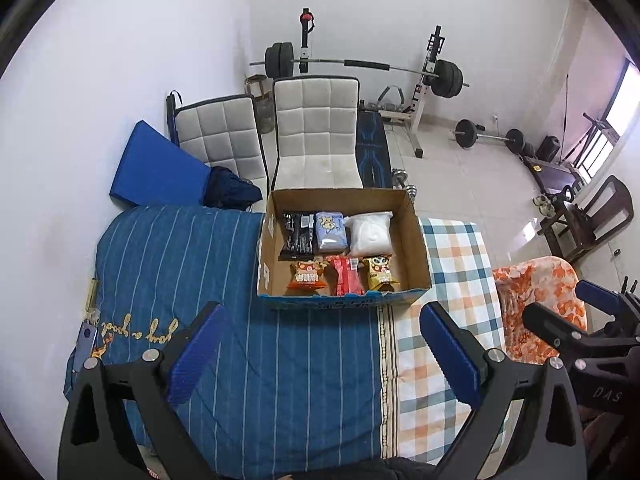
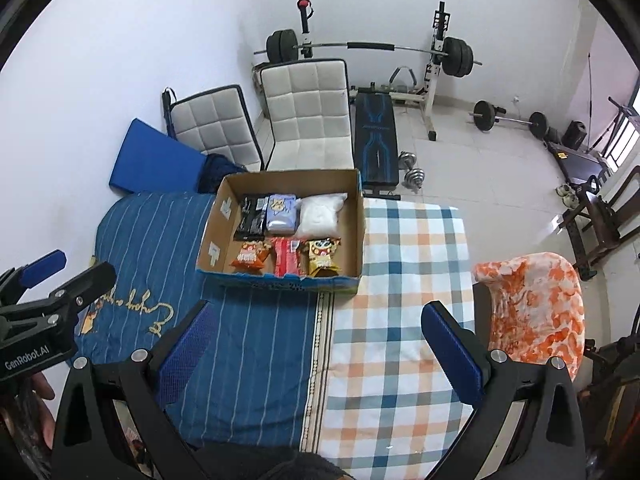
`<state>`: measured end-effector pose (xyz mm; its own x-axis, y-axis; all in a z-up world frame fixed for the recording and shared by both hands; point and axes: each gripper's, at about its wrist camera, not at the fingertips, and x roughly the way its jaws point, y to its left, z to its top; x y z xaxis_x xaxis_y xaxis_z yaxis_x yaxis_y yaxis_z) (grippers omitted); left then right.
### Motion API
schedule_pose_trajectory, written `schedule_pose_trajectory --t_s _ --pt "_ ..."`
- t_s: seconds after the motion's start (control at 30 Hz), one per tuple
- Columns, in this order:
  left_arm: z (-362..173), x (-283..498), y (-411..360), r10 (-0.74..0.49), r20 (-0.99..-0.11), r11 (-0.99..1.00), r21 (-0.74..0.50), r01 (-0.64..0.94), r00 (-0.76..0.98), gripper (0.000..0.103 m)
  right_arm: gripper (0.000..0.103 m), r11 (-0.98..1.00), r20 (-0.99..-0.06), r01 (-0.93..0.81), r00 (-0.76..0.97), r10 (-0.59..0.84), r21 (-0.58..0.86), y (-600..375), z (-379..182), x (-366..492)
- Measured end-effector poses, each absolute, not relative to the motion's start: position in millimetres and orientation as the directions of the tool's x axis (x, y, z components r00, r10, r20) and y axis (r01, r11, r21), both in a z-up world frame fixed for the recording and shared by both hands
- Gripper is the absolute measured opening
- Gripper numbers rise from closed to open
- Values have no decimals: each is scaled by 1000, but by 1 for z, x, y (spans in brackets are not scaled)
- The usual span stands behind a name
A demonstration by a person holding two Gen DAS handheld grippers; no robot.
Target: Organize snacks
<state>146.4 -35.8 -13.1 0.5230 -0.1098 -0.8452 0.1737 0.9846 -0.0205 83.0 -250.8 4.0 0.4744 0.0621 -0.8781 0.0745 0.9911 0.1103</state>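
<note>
Nearest, the left hand-held gripper (image 1: 322, 354) hangs wide and empty over the blue striped cover (image 1: 280, 360) of the bed; the right hand-held gripper (image 2: 320, 350), at its 3 o'clock, is equally wide and empty above the seam with the checked cover (image 2: 400, 320). At 12 o'clock on the bed sits the box (image 1: 418, 240). Inside, the near row holds an orange pack (image 1: 307, 275), red pack (image 1: 346, 276) and yellow pack (image 1: 379, 271); behind lie a black pack (image 1: 298, 235), blue pack (image 1: 330, 230) and white bag (image 1: 370, 234). Beyond stand two chairs (image 1: 316, 132).
</note>
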Motion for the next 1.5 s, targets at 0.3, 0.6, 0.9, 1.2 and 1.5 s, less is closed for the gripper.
schedule_pose_trajectory --t_s 0.3,0.6,0.9,1.2,1.5 --pt "-6 144 -36 -99 -830 986 -8 166 549 99 103 990 -857 96 514 39 103 -258 20 84" --pt "-6 145 -33 -87 -822 990 -8 141 562 103 103 990 -854 105 520 22 90 -259 23 85" --pt "-6 147 -31 -81 -824 991 -8 131 561 103 103 992 -851 96 525 22 85 -257 25 87" --pt "-7 147 -30 -71 -820 992 0 124 567 103 103 993 -848 87 529 24 82 -252 26 92" --pt "-6 148 -28 -63 -816 993 5 115 575 103 103 994 -850 74 526 33 85 -249 25 96"
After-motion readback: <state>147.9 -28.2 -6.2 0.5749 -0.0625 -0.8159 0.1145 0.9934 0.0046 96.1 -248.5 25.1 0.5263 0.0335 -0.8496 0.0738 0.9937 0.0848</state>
